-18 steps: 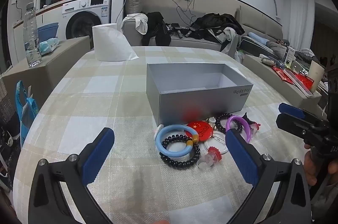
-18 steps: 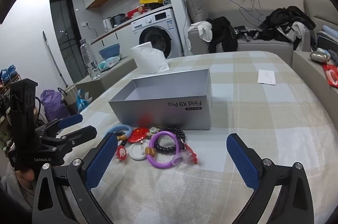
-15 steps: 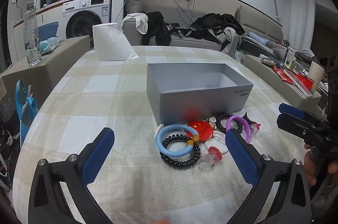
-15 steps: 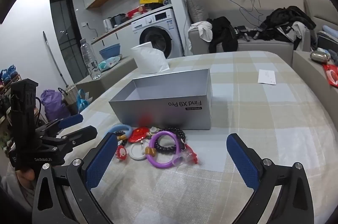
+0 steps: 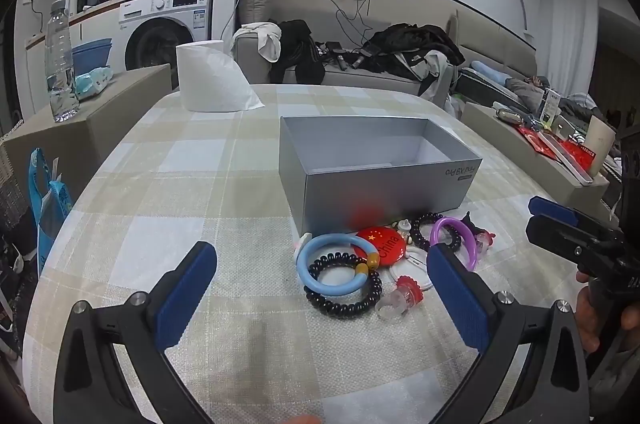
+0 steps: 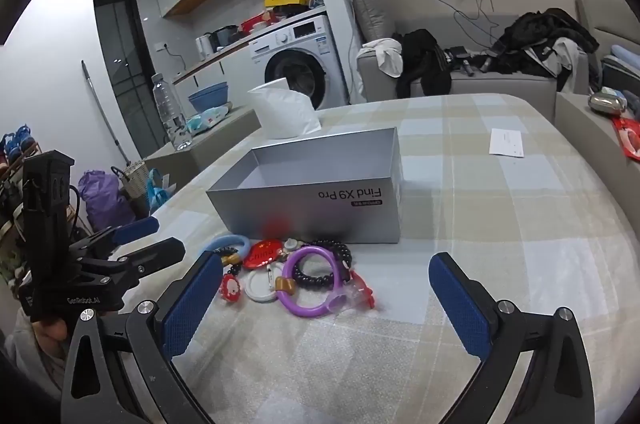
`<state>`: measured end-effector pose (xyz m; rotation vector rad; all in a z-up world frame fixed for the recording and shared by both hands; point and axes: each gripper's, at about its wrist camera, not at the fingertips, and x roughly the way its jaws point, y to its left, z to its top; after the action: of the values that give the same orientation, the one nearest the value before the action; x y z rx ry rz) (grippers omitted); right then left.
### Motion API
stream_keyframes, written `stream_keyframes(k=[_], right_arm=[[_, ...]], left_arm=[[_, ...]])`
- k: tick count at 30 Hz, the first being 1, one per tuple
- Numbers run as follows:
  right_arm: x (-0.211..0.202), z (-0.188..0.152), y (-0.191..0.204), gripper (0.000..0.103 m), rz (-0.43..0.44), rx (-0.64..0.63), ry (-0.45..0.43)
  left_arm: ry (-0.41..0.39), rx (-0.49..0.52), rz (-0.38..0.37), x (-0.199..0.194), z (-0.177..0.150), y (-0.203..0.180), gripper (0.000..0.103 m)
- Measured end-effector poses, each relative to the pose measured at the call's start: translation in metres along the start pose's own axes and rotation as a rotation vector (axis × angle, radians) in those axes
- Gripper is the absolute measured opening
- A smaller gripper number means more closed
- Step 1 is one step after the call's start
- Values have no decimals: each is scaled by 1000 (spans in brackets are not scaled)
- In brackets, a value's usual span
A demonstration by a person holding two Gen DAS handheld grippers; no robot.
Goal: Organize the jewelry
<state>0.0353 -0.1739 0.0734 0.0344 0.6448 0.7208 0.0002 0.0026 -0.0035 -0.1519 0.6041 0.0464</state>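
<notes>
Checked cloth covers the table (image 5: 160,184), bare in front of both claws. Left gripper (image 5: 320,288) and right gripper (image 6: 326,290) hover with jaws spread wide, nothing between them. Just beyond lies the jewelry pile (image 6: 296,272): blue ring (image 5: 332,264), purple ring (image 6: 308,284), black coil bands, red badge, touching the grey box (image 5: 380,168), whose floor is partly hidden. Open cloth stretches right toward a paper slip (image 6: 507,143). Farther off are a tissue roll (image 5: 208,80), sofa and washing machine (image 6: 296,60).

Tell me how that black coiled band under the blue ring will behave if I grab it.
The black coiled band looks like a springy spiral, so it will probably squash and stretch. It seems light. The blue ring overlaps it, so that may get dragged along.
</notes>
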Motion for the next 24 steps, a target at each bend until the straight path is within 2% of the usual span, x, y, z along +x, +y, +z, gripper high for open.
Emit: stream_keyframes(k=[24], right_arm=[[2, 0, 0, 103, 2, 2, 1]], left_arm=[[2, 0, 1, 0, 1, -1, 102]])
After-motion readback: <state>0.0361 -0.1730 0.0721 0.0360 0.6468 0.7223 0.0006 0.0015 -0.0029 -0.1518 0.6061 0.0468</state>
